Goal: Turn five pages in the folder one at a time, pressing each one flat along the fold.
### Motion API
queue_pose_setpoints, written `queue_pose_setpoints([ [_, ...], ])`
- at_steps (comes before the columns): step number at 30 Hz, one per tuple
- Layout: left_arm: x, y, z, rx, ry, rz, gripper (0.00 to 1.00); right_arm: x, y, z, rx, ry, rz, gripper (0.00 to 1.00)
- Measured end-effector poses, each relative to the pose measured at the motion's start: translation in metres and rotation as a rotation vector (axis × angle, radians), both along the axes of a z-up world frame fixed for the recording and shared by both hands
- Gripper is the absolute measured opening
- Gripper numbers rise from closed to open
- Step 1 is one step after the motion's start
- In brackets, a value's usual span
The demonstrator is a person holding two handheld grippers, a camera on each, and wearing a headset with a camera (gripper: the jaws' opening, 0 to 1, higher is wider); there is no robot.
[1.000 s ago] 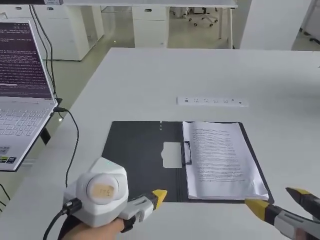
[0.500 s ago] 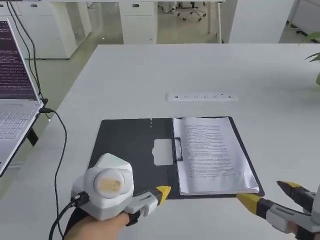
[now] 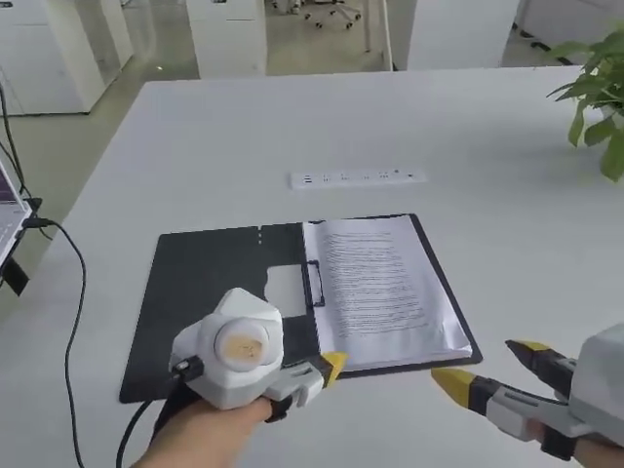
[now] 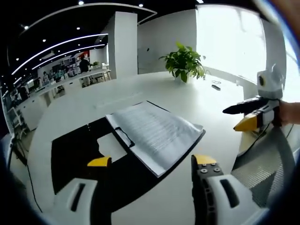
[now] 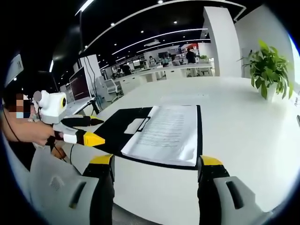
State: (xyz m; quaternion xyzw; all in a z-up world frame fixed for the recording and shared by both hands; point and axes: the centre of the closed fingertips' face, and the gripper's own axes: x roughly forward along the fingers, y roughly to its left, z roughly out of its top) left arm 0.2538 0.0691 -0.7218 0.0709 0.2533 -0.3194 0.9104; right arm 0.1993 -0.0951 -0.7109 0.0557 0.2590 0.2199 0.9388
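The folder (image 3: 210, 292) is laid open on the tabletop (image 3: 292, 117), just ahead of both pairs of fingers. The stack of pages (image 3: 375, 283) is carried on its right half, its long axis running away from the fingers. The right gripper (image 3: 487, 364) is held wide open and empty, just short of the stack's near free corner, and is judged the nearer for lifting the top page. The left gripper (image 4: 151, 161) is likewise spread and empty, at the near edge by the fold.
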Motion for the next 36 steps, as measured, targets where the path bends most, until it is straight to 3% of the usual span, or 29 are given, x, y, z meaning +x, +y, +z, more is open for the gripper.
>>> queue_pose_setpoints([
  [8, 0.011, -0.039, -0.012, -0.008, -0.005, -0.068, 0.67, -0.003, -0.004, 0.003, 0.01, -0.007, -0.02, 0.71],
  [17, 0.019, -0.07, -0.024, -0.017, 0.002, -0.104, 0.65, -0.004, -0.006, 0.003, 0.016, -0.008, -0.037, 0.7],
  [36, 0.04, -0.11, -0.056, -0.046, 0.007, -0.094, 0.63, -0.002, -0.012, -0.003, 0.033, 0.001, -0.067, 0.68],
])
